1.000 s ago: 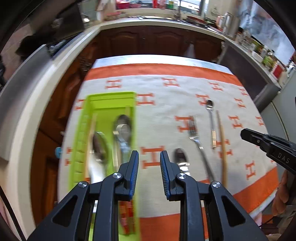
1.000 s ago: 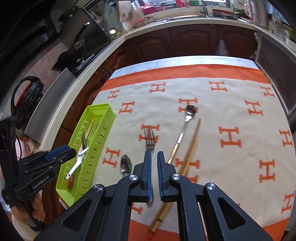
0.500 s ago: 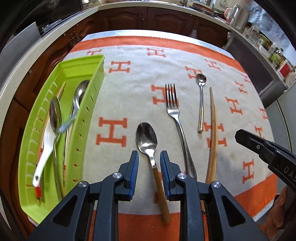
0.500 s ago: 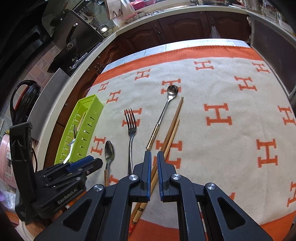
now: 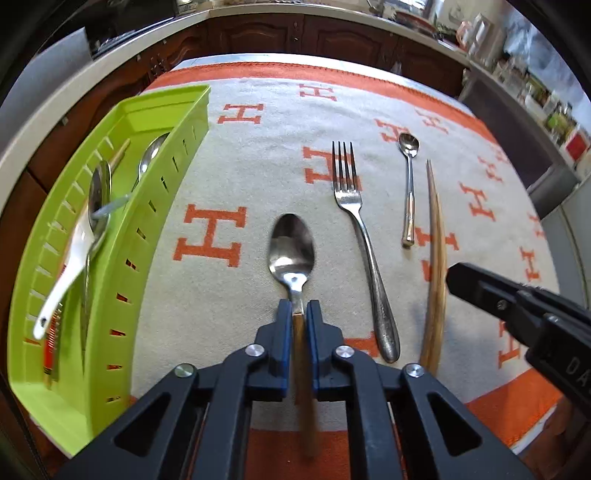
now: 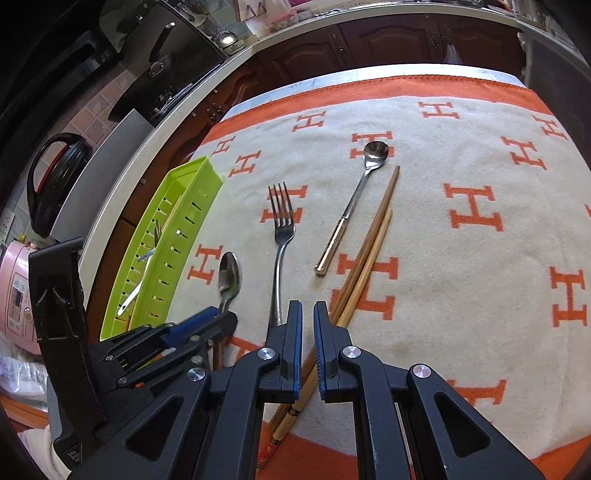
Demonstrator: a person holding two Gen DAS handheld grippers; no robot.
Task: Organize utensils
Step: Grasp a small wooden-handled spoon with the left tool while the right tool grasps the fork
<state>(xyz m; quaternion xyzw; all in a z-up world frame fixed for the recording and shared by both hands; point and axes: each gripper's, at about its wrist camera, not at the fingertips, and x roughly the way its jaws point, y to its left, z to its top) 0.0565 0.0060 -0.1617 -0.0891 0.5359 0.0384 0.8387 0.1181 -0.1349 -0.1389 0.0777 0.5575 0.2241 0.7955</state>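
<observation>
My left gripper (image 5: 298, 308) is shut on the wooden handle of a steel spoon (image 5: 291, 247) that lies on the cloth; it also shows in the right wrist view (image 6: 229, 275). A green tray (image 5: 110, 280) at the left holds several spoons and a white ladle (image 5: 66, 273). A fork (image 5: 364, 236), a small spoon (image 5: 409, 184) and a pair of chopsticks (image 5: 435, 251) lie to the right. My right gripper (image 6: 307, 314) is nearly shut and empty, above the chopsticks (image 6: 369, 251) and beside the fork (image 6: 279, 251).
An orange and cream cloth (image 6: 461, 295) covers the table. Dark cabinets and a counter (image 5: 295, 29) run behind. A pink cooker (image 6: 14, 295) and a black pot lid (image 6: 55, 177) stand off the table's left side.
My left gripper has moved right from over the tray, dropped down to the spoon and closed on its handle. My right gripper has moved slightly forward over the chopsticks.
</observation>
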